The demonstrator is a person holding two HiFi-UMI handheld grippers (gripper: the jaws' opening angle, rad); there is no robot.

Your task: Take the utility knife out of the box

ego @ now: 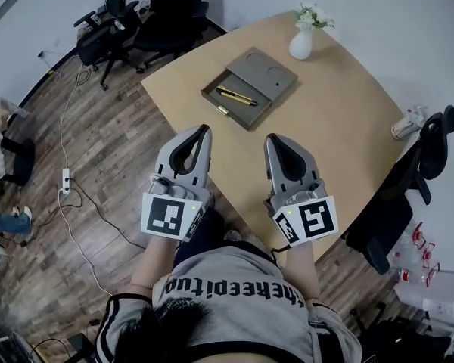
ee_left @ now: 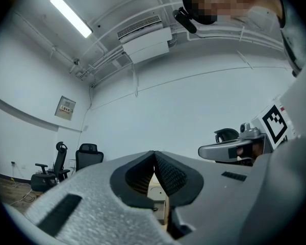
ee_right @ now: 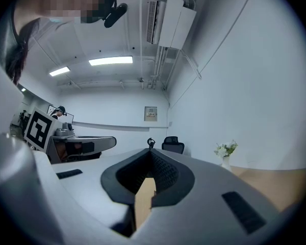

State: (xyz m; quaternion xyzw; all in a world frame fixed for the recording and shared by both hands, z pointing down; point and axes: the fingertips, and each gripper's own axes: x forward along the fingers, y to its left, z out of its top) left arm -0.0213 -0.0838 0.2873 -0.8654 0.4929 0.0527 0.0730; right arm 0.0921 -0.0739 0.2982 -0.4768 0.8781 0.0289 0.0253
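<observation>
An open grey box lies on the wooden table, its lid folded back behind it. A yellow and black utility knife rests in the box's tray. My left gripper hovers at the table's near edge, short of the box, with its jaws shut and nothing between them. My right gripper is beside it, also shut and empty. In the left gripper view the fingertips meet, and the right gripper shows at the side. The right gripper view shows its jaws closed.
A white vase of flowers stands at the table's far end, behind the box. Black office chairs stand beyond the table, another chair at its right. A bottle sits near the right edge. Cables and a power strip lie on the floor.
</observation>
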